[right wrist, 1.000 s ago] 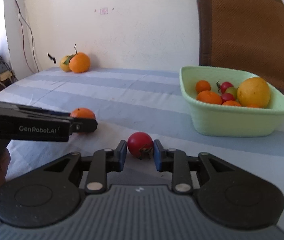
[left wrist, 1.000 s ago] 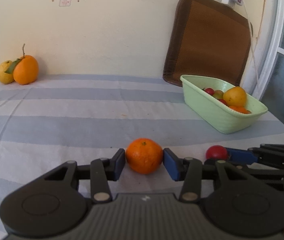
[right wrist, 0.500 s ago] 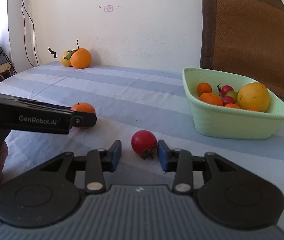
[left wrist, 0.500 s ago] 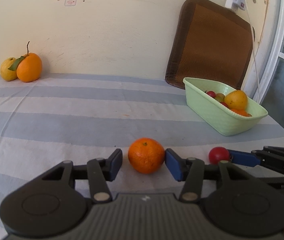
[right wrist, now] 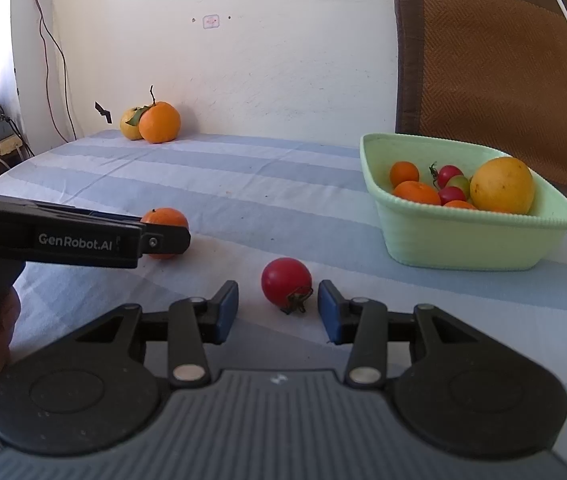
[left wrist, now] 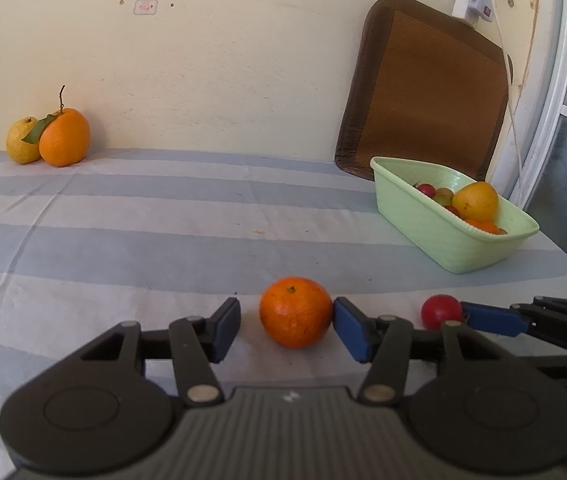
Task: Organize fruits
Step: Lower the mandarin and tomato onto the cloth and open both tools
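In the left wrist view the left gripper (left wrist: 286, 322) sits low in the centre with a small orange (left wrist: 295, 312) between its blue pads; the jaws have just been opening, the left pad stands clear of the fruit and the right pad is at its skin, whether touching I cannot tell; the orange rests on the striped cloth (left wrist: 163, 216). At the right edge of that frame the right gripper (left wrist: 463, 314) reaches in beside a red tomato (left wrist: 441, 311). In the right wrist view the right gripper (right wrist: 278, 306) is at lower centre, jaws apart after opening a moment ago, with the tomato (right wrist: 286, 286) lying loose between the pads, stem toward the camera; neither pad presses on it. The green basket (right wrist: 463, 240) stands at the right of the frame, holding oranges, small tomatoes and a large yellow fruit; a big orange (right wrist: 159, 122) and a yellow pear (right wrist: 129, 124) sit together by the wall at upper left; a brown mat (right wrist: 495, 60) leans behind the basket.
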Tool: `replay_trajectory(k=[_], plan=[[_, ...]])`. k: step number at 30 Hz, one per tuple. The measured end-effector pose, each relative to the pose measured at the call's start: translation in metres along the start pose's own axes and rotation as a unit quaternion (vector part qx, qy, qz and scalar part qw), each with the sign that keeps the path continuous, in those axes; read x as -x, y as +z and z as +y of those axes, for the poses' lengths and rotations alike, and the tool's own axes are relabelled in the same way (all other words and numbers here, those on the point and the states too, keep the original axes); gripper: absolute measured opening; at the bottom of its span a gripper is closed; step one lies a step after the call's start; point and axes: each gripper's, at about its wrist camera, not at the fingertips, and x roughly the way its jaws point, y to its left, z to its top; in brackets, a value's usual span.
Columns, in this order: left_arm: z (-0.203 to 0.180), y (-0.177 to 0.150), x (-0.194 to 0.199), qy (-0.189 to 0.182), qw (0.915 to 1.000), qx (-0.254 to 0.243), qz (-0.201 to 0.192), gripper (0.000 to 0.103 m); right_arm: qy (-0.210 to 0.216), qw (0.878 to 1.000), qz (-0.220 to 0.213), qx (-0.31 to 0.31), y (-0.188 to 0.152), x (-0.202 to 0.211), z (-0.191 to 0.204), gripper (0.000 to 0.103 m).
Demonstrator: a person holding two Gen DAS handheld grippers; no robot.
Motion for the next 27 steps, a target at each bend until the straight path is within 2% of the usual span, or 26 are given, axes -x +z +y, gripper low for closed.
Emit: replay_trajectory(k=[3,6,16,20,25,27], plan=[[-0.0004,-0.0001,0.0002,0.003,1.0,-0.003,-0.001,0.052,0.002,1.0,0.0,-0.002,-0.0002,0.0001,-0.0011,0.047],[-0.0011,-0.0004,0.0009,0.005,1.0,-0.006,-0.002,0.053,0.004,1.0,-0.003,-0.002,-0.0003,0.0006,-0.0029,0.053],[-0.0003,0.0005,0.001,0.007,1.0,-0.006,-0.002,0.056,0.007,1.0,-0.005,-0.006,-0.0008,0.0015,-0.0047,0.054],[-0.0003,0.0002,0.0022,0.008,0.9999,-0.009,-0.005,0.061,0.008,1.0,-0.006,-0.008,-0.0009,0.0015,-0.0058,0.054],[-0.0001,-0.0001,0.0036,0.009,0.9998,-0.013,-0.008,0.062,0.011,1.0,-0.006,-0.008,-0.0007,0.0014,-0.007,0.054],[0.0007,0.0003,0.0038,0.008,0.9998,-0.013,-0.01,0.066,0.011,1.0,-0.006,-0.008,-0.0007,0.0014,-0.0071,0.054]])
